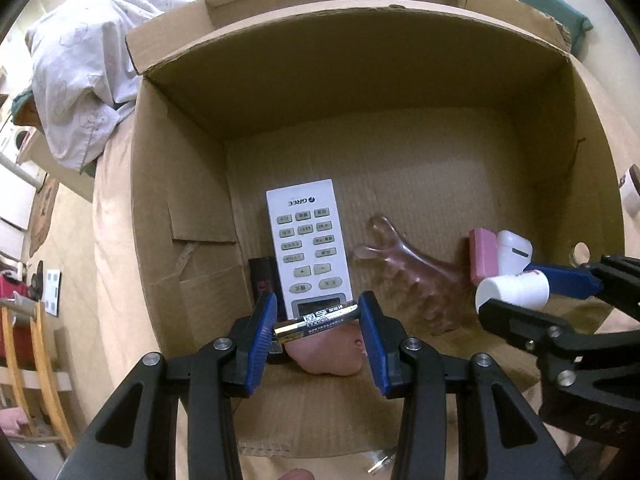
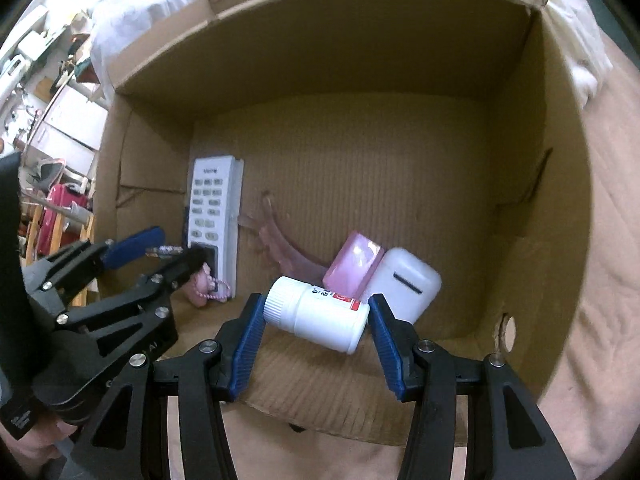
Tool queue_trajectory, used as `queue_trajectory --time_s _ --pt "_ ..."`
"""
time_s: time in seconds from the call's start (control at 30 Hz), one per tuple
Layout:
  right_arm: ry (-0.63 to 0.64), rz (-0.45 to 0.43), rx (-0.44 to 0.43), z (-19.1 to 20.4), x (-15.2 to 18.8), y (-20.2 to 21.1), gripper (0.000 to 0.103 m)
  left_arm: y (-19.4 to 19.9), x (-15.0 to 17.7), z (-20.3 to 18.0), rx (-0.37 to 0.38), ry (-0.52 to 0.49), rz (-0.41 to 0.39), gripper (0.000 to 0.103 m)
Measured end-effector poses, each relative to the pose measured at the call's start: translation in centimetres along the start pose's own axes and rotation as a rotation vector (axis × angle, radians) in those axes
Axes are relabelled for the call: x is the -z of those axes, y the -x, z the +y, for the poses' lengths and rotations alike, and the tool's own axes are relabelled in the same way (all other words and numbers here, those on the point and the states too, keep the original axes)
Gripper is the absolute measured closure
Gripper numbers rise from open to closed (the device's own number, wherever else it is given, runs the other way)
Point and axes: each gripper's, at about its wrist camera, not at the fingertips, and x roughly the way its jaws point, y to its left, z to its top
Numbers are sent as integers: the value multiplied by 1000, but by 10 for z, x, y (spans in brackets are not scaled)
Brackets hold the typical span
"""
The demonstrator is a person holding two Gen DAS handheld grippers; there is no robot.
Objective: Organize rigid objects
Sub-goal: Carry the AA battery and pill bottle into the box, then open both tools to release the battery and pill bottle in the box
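Both grippers reach down into an open cardboard box (image 1: 180, 208) (image 2: 520, 160). My left gripper (image 1: 318, 320) is shut on a gold and black battery (image 1: 316, 320), held crosswise between its blue pads just above a pink soft object (image 1: 328, 354) and the lower end of a white remote (image 1: 308, 240). My right gripper (image 2: 316, 316) is shut on a white pill bottle (image 2: 320, 314) lying sideways, its ribbed cap against the left pad. The same bottle (image 1: 514, 290) shows at the right of the left wrist view.
On the box floor lie a translucent pink hand-shaped massager (image 1: 404, 268), a pink case (image 2: 352, 266), a white earbud case (image 2: 404, 284) and a dark object (image 1: 262, 276) beside the remote. The box stands on a beige cover (image 2: 592, 360); bedding (image 1: 76, 80) lies behind.
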Motion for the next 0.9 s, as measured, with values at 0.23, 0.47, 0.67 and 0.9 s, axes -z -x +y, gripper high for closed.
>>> queue_trajectory --time_s 0.23,0.47,0.67,0.9 --pt "7 22 7 3 3 -5 48 1 3 -5 -21 -18 -3 64" --pt "2 28 12 4 4 -4 48 2 3 -11 -23 -19 0 64" --pt "-33 -42 -35 -2 -3 11 34 8 0 -2 3 32 2 36" --pt "-69 -183 -67 -9 -9 42 0 28 -5 1 64 81 -33 8"
